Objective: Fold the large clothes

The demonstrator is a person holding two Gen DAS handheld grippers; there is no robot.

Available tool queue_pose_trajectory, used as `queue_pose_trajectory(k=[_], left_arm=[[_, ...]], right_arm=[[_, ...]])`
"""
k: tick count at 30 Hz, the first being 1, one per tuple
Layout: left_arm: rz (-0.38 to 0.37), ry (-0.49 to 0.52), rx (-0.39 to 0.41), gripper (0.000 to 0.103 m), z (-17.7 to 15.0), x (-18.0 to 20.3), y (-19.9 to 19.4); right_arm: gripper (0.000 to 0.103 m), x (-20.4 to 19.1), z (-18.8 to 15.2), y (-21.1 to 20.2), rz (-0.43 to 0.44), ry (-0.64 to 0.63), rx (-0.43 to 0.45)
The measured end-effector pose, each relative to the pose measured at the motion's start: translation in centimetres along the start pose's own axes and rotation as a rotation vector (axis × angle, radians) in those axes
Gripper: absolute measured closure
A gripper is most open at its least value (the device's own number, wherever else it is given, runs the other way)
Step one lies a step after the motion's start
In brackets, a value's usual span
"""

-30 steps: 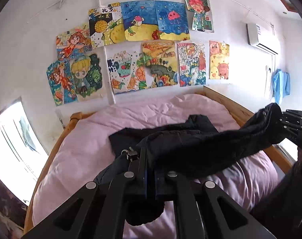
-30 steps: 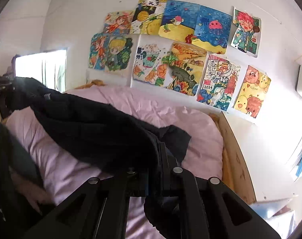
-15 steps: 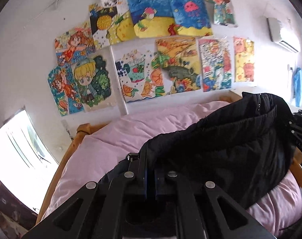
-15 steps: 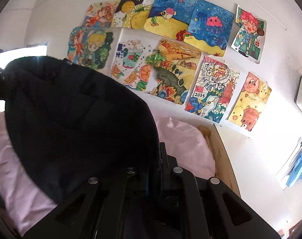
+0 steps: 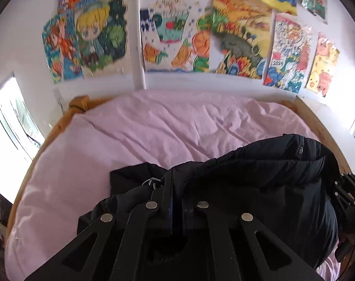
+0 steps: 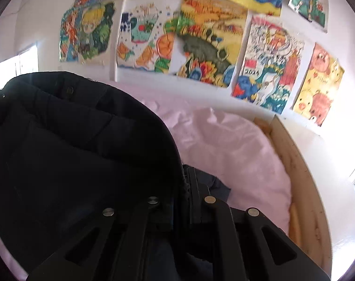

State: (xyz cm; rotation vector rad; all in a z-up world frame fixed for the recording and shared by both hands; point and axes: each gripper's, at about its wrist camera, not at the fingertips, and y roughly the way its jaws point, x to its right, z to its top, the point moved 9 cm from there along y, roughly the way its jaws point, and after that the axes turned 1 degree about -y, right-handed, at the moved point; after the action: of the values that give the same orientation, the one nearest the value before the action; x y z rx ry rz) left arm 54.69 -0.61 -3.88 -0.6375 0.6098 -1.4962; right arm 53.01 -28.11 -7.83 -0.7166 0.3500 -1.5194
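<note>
A fold is judged under way: the black jacket point(image 5: 259, 201), bunched at the near edge of the pink bed point(image 5: 177, 126), is pinched by the left gripper point(image 5: 171, 187) and right gripper point(image 6: 189, 182), and should next be lowered flat and released.

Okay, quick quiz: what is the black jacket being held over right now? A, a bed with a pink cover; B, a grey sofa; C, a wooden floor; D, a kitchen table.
A: the black jacket hangs bunched above the wrinkled pink cover of a wood-framed bed, with drawings on the wall behind.
</note>
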Motion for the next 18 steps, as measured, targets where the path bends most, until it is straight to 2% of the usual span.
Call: queue_pose_trajectory(k=[5,7,13,18], left_arm=[[0.011,-0.011,-0.088,0.096,-1.6,-0.3,4.4],[0.006,-0.014,-0.116,0.094,-2.2,-0.5,5.8],[0.013,-0.025,-0.158,0.093,-3.0,-0.4,7.9],[0.037,-0.034,-0.177,0.093,-2.8,-0.4,8.3]], right_arm=[[0.094,-0.8,-1.7,2.8,0.038,-0.016,-0.065],[0.090,-0.8,-2.4,3.8,0.073,0.007,-0.086],[0.080,-0.7,-3.6,3.9,0.097,0.032,-0.089],[0.059,-0.4,-2.9,3.0,0.257,0.173,-0.068]])
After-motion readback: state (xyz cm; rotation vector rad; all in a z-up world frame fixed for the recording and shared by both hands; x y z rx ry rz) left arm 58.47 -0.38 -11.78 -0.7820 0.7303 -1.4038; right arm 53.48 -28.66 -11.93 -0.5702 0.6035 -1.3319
